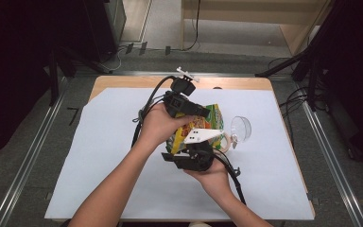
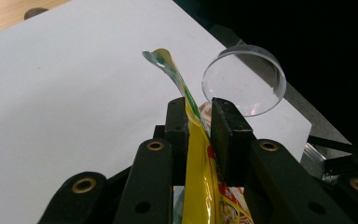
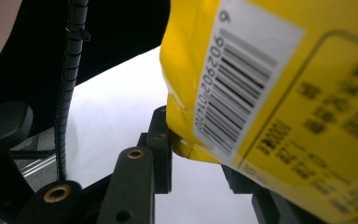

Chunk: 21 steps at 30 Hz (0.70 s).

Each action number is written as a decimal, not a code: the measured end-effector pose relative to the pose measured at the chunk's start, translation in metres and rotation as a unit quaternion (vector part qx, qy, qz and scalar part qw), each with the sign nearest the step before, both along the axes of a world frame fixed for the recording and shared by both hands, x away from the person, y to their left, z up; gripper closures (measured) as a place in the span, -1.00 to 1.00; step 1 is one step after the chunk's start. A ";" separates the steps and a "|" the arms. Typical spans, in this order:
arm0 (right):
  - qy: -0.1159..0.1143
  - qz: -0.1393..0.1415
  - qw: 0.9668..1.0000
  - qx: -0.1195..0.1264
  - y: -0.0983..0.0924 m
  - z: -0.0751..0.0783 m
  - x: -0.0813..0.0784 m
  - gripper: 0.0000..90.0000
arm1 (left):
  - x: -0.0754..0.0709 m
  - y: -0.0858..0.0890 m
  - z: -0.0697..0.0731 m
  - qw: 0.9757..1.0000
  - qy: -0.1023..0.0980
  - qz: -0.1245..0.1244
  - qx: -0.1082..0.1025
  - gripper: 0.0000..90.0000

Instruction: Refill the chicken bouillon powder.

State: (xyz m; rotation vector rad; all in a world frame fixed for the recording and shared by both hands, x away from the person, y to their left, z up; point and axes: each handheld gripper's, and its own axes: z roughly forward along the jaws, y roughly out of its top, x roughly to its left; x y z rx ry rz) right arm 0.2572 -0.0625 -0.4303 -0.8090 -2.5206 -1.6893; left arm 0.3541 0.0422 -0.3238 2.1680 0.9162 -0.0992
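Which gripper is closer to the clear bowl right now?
Left. The left gripper grips the packet's edge with the clear bowl just beyond its tips. The right gripper grips the packet's lower corner, nearer the person and farther from the bowl.

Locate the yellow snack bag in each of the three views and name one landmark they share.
High view: the yellow snack bag sits at table centre, between both hands.
Left gripper view: its thin edge rises from bottom centre, clamped in the left tool.
Right gripper view: its barcode side covers the upper right, a lower corner held in the right tool.
Shared landmark: the white sheet on the table.
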 end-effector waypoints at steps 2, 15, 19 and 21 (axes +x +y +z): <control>-0.001 -0.001 1.000 0.001 0.000 0.000 0.000 0.54 | -0.001 -0.001 0.001 1.000 -0.001 0.000 -0.001 0.72; -0.002 0.000 1.000 -0.003 0.000 -0.001 0.000 0.54 | -0.001 0.000 0.000 1.000 -0.003 -0.001 0.001 0.71; -0.008 0.002 1.000 -0.002 0.001 0.000 -0.001 0.54 | -0.003 0.000 0.002 1.000 -0.008 -0.002 0.004 0.71; -0.007 0.005 1.000 -0.007 0.001 -0.001 0.001 0.54 | -0.002 0.000 0.001 1.000 -0.005 -0.002 0.004 0.71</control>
